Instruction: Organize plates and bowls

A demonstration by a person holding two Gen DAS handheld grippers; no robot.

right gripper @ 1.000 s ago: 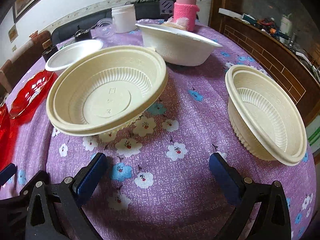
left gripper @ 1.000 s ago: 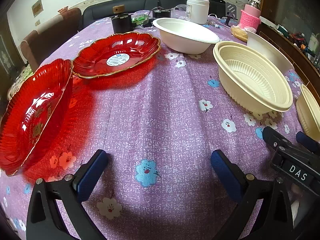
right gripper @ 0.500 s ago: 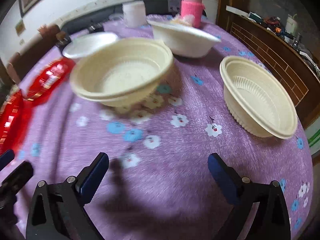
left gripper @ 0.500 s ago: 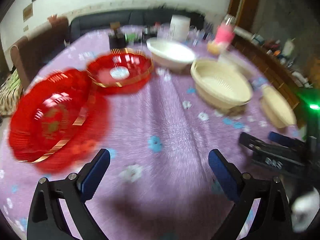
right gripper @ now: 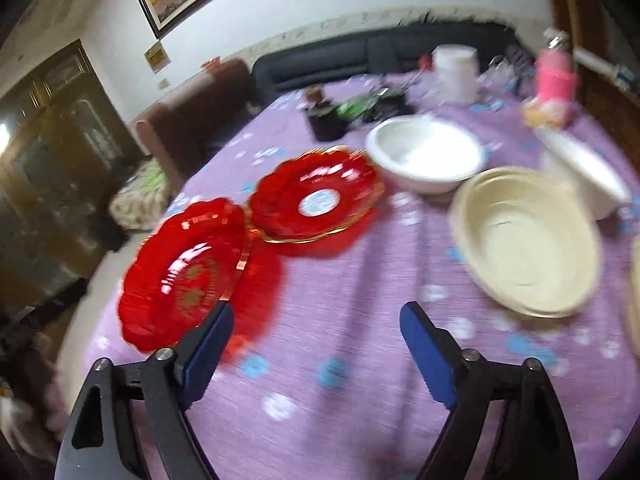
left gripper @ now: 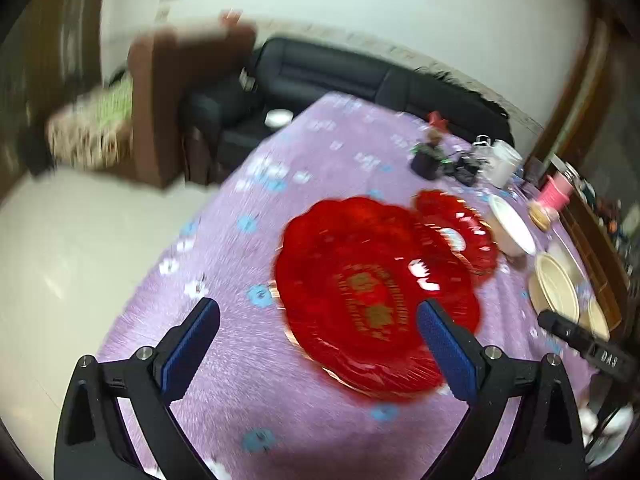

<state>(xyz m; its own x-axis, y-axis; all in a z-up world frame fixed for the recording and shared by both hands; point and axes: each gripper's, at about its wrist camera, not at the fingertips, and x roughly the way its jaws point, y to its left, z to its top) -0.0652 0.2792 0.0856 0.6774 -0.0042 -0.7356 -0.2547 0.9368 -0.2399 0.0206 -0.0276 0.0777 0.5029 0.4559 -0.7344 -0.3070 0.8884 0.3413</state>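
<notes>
Both tongs [left gripper: 318, 322] [right gripper: 316, 330] now nearer the seemingly unmoved red plates [right gripper: 316, 200].

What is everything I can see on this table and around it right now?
Red scalloped plastic plates: two, gold-trimmed; near one leans on far one, table's left.
White round bowls: two; one mid-table, one tilted at right.
Cream ribbed plastic bowl: one fully seen, right side.
White tub: one, far edge.
Pink-sleeved bottle: one, far right.
Purple floral tablecloth: one, covering table.
Dark sofa: one, behind table.
Left tool: black, blue pads, open, empty.
Right tool: same, open, empty, jaws just narrowing.
</notes>
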